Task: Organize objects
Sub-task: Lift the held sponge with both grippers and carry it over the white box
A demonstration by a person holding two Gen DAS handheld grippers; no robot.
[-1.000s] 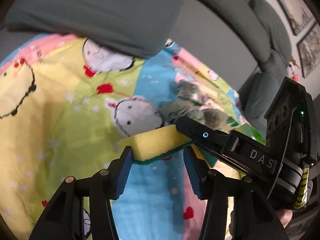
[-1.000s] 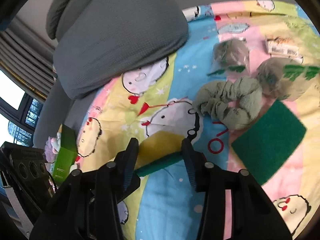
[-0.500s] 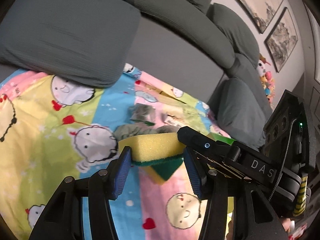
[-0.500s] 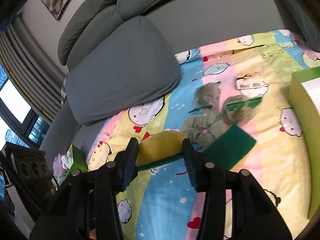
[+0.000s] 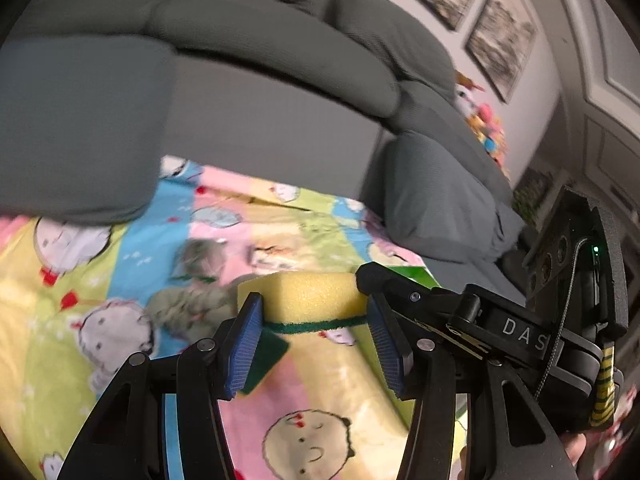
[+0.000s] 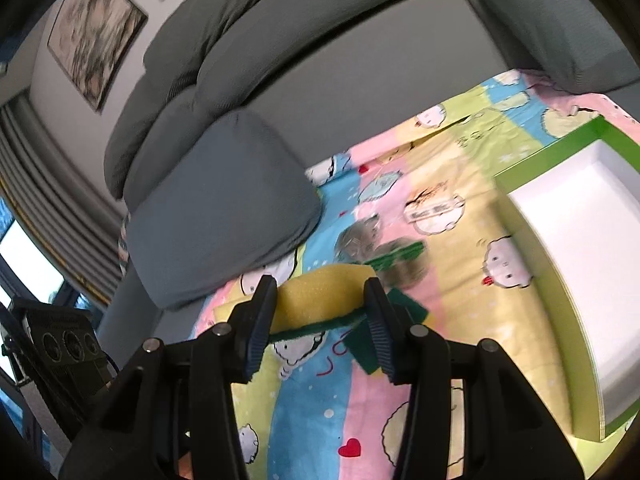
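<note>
We see L gripper [image 5: 314, 312] pinching one end of yellow sponge [image 5: 316, 294], green scrub side down, held above cartoon blanket [image 5: 132, 248]. R gripper [image 6: 320, 308] clamps the same sponge from its other side. Below sponge on blanket: flat green pad [image 6: 362, 348], grey-green scrunchie [image 5: 184, 304], wrapped bundles [image 6: 358, 238]. Far R, just beside the items: green-rimmed white box [image 6: 560, 300]. Grey sofa cushions [image 6: 224, 216] behind.
</note>
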